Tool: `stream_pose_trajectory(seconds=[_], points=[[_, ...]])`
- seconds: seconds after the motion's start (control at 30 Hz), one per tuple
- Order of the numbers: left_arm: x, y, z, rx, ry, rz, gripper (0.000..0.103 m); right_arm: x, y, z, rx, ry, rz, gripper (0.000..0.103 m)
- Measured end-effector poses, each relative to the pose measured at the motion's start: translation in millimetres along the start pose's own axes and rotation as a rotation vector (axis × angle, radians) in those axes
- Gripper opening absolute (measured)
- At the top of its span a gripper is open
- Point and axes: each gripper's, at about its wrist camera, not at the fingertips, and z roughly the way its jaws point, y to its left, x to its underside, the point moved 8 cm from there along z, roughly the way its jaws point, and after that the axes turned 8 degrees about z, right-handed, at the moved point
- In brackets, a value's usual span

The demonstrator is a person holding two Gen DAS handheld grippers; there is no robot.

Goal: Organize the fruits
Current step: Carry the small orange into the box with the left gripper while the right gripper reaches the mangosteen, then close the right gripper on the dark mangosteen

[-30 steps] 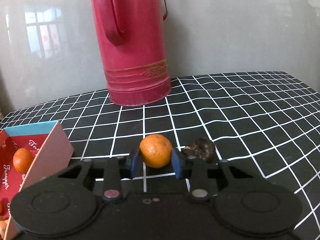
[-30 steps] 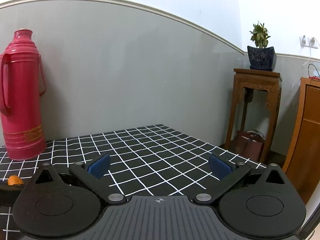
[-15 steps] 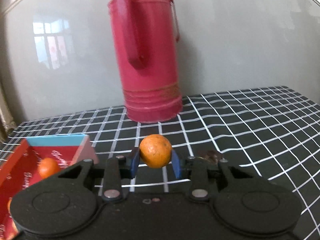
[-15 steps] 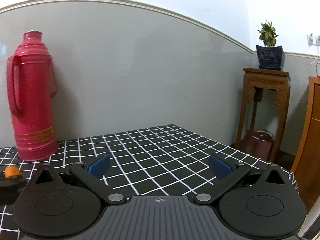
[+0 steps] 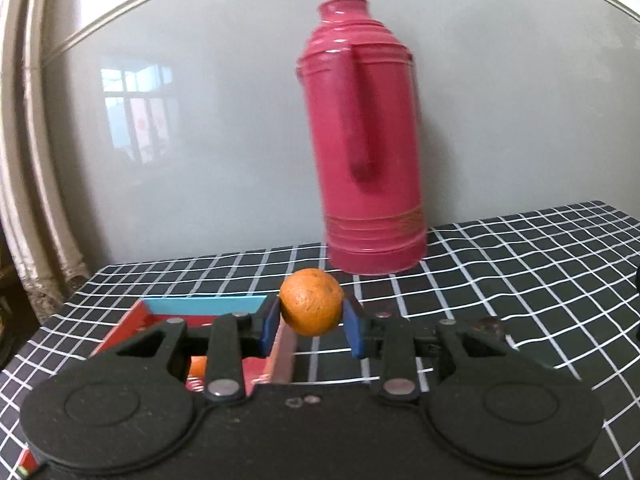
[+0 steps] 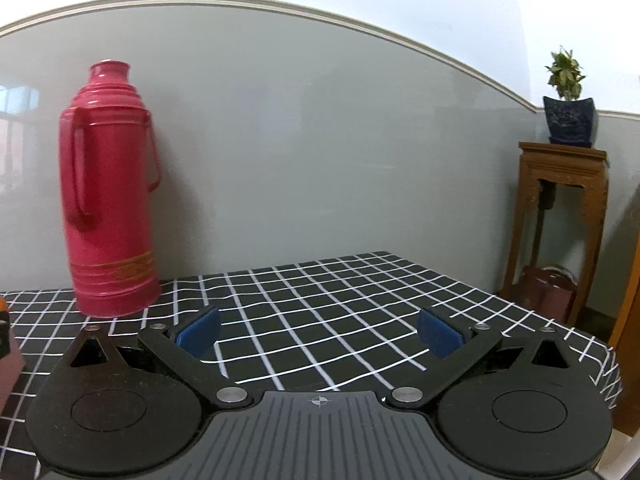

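Orange and round, the mandarin (image 5: 311,302) has no long axis to speak of and I cannot tell which way its stem end points; its pitted skin faces the left wrist camera. The left gripper (image 5: 312,322) clamps it between its two blue pads (image 5: 270,322), one on each side, and carries it clear of the black-and-white checked tablecloth (image 5: 520,264). Directly below and to the left of the fruit lies an open red box (image 5: 136,318) with a light blue far wall, its long axis running away from the camera toward the grey wall. Another orange fruit (image 5: 197,366) sits inside the box, mostly hidden behind the gripper's linkage. A dark, roundish item (image 5: 489,325) peeks over the linkage at the right; what it is cannot be told. A tall red thermos (image 5: 362,140) stands upright on the cloth behind the fruit, handle toward the camera.

From the right wrist, the right gripper (image 6: 318,330) has its jaws spread wide with only cloth between them. The thermos stands upright at the left. At the far left edge a sliver of orange shows. Beyond the table, a potted plant (image 6: 568,100) rests on a wooden stand (image 6: 560,208).
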Motion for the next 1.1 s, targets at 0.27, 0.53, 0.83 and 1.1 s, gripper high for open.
stream_pose_trajectory(seconds=[0.27,0.53,0.83,1.1], points=[[25,55,11,-0.127,0.117,-0.068,0.025,14,38,2,-0.126,0.062,-0.024,0.103],[51,105,25,-0.229,0.254,-0.145,0.026,43,74,30,-0.278,0.249,-0.013,0.103],[56,134,15,-0.242,0.253,-0.179,0.034,54,98,63,-0.348,0.356,0.067,0.103],[56,168,-1,-0.322,0.209,-0.183,0.043,67,105,98,-0.302,0.438,0.071,0.058]])
